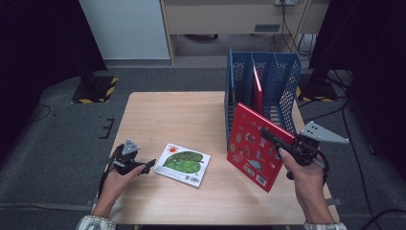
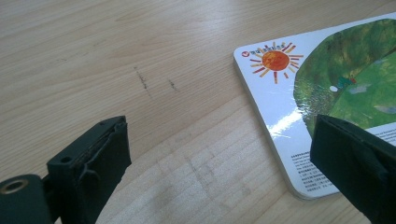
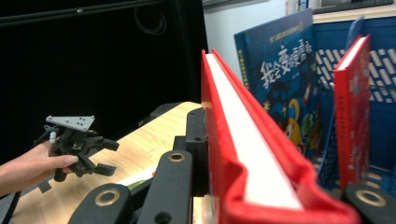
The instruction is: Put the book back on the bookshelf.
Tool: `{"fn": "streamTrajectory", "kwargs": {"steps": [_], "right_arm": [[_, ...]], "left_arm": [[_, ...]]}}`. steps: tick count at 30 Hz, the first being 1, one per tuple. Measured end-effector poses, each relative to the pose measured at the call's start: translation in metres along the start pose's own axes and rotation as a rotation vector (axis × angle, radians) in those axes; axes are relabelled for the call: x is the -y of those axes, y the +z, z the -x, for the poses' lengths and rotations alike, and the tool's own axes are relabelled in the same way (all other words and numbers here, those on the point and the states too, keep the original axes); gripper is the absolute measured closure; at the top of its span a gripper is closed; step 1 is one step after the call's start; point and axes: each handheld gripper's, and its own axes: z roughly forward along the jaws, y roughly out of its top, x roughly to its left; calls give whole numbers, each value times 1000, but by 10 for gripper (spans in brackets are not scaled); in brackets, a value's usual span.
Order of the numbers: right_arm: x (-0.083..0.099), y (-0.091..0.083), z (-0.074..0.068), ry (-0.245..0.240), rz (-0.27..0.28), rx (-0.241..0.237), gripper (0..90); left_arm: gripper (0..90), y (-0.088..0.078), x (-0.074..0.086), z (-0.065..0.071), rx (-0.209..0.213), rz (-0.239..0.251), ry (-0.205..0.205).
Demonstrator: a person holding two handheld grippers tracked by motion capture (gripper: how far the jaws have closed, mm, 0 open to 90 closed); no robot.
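A wooden table (image 1: 191,110) seen from above. At the right, the right gripper (image 1: 275,136) is clamped on a red book (image 1: 251,143), holding it tilted, its lower corner close to the tabletop, just in front of a blue file rack (image 1: 287,76). In the right gripper view the book's white page edge runs away between the jaws, which press on both covers. The rack stands at the table's far right edge; another red book (image 1: 257,88) stands upright in one of its slots, and the right gripper view shows a blue book (image 3: 280,79) there too. At the left, the left gripper (image 1: 148,165) rests low over the table, jaws wide apart with nothing between them. A green-leaf book (image 1: 183,164) lies flat just beside it, near the front edge.
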Motion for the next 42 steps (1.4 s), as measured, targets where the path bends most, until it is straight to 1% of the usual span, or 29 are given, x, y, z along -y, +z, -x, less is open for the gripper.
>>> {"fn": "streamTrajectory", "kwargs": {"steps": [4, 10, 19, 26, 30, 38, 42], "right_arm": [[-6, -8, 2, 2, 10, 13, 798], [-20, -15, 7, 5, 41, 36, 798], [-41, -16, 21, 28, 63, 98, 798], [-52, -16, 31, 31, 66, 155, 798], [-56, -17, 36, 35, 68, 182, 798], [-59, -19, 45, 28, 55, 243, 798], [-60, -19, 48, 31, 59, 251, 798]], "left_arm": [[42, 0, -1, 1, 1, -2, 6], [43, 0, 0, 1, -1, -1, 4], [43, 0, 0, 1, 0, -3, 5], [43, 0, 0, 1, 1, -2, 5], [44, 0, -1, 1, 2, -3, 9], [45, 0, -1, 2, 3, -2, 10], [45, 1, -1, 3, 7, -9, 18]]}}
